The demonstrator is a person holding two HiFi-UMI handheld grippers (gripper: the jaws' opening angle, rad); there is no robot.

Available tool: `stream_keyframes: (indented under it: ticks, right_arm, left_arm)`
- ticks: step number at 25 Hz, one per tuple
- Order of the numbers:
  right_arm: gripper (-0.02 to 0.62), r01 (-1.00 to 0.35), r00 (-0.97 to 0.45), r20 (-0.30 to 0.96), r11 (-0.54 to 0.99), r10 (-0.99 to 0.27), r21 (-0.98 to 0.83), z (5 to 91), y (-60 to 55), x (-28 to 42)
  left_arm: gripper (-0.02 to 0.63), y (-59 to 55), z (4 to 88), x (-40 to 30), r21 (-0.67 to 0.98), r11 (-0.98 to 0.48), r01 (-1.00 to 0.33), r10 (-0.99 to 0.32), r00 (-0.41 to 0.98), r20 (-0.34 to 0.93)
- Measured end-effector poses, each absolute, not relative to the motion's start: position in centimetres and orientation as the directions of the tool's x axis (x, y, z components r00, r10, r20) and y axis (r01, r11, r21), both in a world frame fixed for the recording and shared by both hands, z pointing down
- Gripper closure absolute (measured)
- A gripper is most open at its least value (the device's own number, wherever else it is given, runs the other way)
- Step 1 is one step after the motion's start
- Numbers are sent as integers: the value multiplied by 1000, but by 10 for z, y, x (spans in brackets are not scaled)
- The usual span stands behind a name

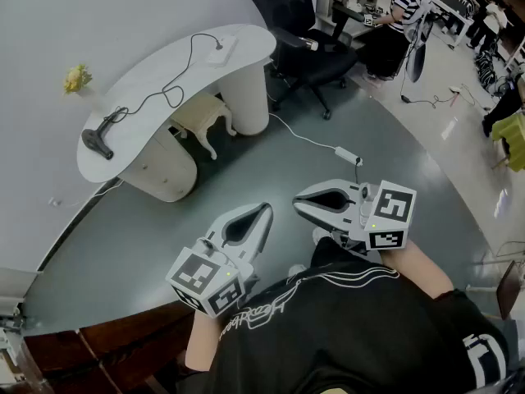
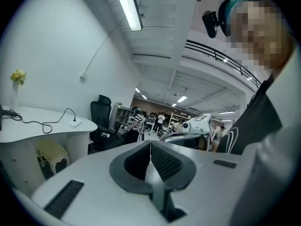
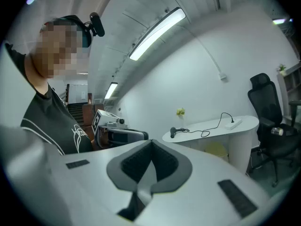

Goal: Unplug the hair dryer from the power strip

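No clean read anywhere. White script [image 1: 248, 315] runs across the person's black shirt [image 1: 353, 343] in the head view, but the letters are too smeared to spell out. The left marker cube [image 1: 207, 281], on the left gripper [image 1: 265, 209], shows only black-and-white square patterns, no letters, no digits. The right marker cube [image 1: 390, 217], on the right gripper [image 1: 300, 197], is the same. In the right gripper view the shirt's white emblem [image 3: 77, 133] is a tangle of lines, not legible. The power strip [image 1: 220, 53] is too small for any label to show
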State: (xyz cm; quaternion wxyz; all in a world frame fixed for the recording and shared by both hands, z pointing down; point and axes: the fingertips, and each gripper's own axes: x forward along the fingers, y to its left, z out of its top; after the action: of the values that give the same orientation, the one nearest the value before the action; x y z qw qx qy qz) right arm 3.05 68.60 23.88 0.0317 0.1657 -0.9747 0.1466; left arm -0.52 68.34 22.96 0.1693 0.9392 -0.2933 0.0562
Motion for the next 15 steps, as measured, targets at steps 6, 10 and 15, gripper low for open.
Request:
stream_keyframes:
  ticks: [6,10,15]
  right_arm:
    - [598,-329,-944,102,902,-313,-279,236,685,29]
    - [598,-348,-937,119,896,-328,-276,237,682,28]
    - [598,-357,-934,106,891,-341,-279,234,675,33]
  left_arm:
    - [600,684,228,-9,281,-766,-579,-539,816,210]
    - [600,685,223,-11,274,-766,-582,-546,813,201]
    - [600,683,217,-8,236,-785,-573,-545,819,180]
